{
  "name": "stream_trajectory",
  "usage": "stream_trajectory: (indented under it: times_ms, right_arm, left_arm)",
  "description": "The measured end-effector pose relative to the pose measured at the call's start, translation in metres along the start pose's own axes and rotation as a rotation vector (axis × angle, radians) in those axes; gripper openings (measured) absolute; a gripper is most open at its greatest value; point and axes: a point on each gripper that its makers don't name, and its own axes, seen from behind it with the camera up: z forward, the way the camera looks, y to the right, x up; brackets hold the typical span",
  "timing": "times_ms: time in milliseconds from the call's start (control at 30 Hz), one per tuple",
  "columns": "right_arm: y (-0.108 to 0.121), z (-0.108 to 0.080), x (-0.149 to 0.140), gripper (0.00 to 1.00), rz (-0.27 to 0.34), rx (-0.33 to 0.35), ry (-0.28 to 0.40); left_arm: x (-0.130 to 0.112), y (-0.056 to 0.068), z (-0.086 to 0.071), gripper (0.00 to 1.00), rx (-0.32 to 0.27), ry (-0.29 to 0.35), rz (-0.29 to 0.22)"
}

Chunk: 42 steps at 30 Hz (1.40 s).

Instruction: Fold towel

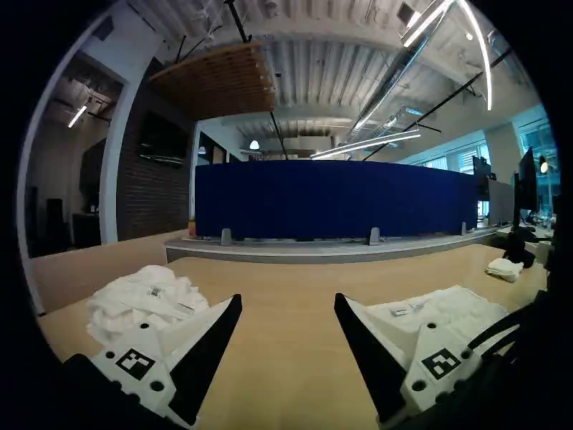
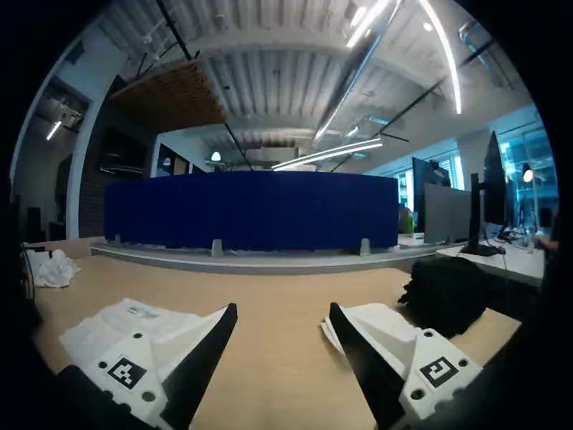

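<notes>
In the left gripper view, a crumpled white towel (image 1: 143,299) lies on the wooden table (image 1: 286,287) behind my left finger. A flat white towel (image 1: 448,308) with a small label lies behind the right finger. My left gripper (image 1: 286,298) is open low over bare table between the two towels, holding nothing. In the right gripper view, a flat white towel (image 2: 122,319) lies at the left, partly hidden by a finger. Another white cloth (image 2: 362,319) peeks out beside the right finger. My right gripper (image 2: 282,307) is open over bare wood, touching neither.
A blue partition (image 1: 329,197) on a grey ledge closes the table's far side. A small crumpled white cloth (image 1: 505,269) and monitors (image 1: 526,190) sit at the right. In the right gripper view, a black fabric heap (image 2: 448,290) lies at the right and a crumpled white cloth (image 2: 54,271) at the far left.
</notes>
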Motion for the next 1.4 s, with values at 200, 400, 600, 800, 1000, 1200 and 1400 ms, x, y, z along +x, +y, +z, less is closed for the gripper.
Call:
stream_trajectory:
  times_ms: [200, 400, 600, 800, 1000, 1200, 1400]
  right_arm:
    - [0.003, -0.002, 0.031, 1.0, -0.008, -0.006, 0.005]
    - [0.002, -0.008, 0.088, 1.0, 0.008, 0.0, 0.018]
    - [-0.002, -0.012, 0.143, 1.0, 0.015, 0.018, 0.012]
    - [0.001, -0.013, 0.174, 1.0, 0.01, -0.011, 0.006]
    - [-0.003, -0.011, 0.193, 1.0, 0.004, -0.003, -0.003]
    - [-0.012, -0.01, 0.2, 1.0, -0.013, 0.027, -0.031]
    - [-0.034, -0.014, 0.187, 1.0, -0.058, 0.131, -0.124]
  left_arm:
    - [0.006, 0.002, 0.002, 0.96, 0.005, -0.007, -0.008]
    - [0.06, 0.009, -0.002, 0.96, -0.013, 0.015, -0.011]
    - [0.133, 0.016, -0.007, 0.96, -0.047, 0.042, -0.003]
    - [0.164, 0.021, -0.007, 0.96, -0.088, 0.027, 0.027]
    - [0.173, 0.028, -0.006, 0.96, -0.123, -0.008, 0.05]
    - [0.175, 0.037, -0.009, 0.96, -0.179, -0.05, 0.059]
    - [0.171, 0.049, -0.011, 0.96, -0.268, -0.116, 0.088]
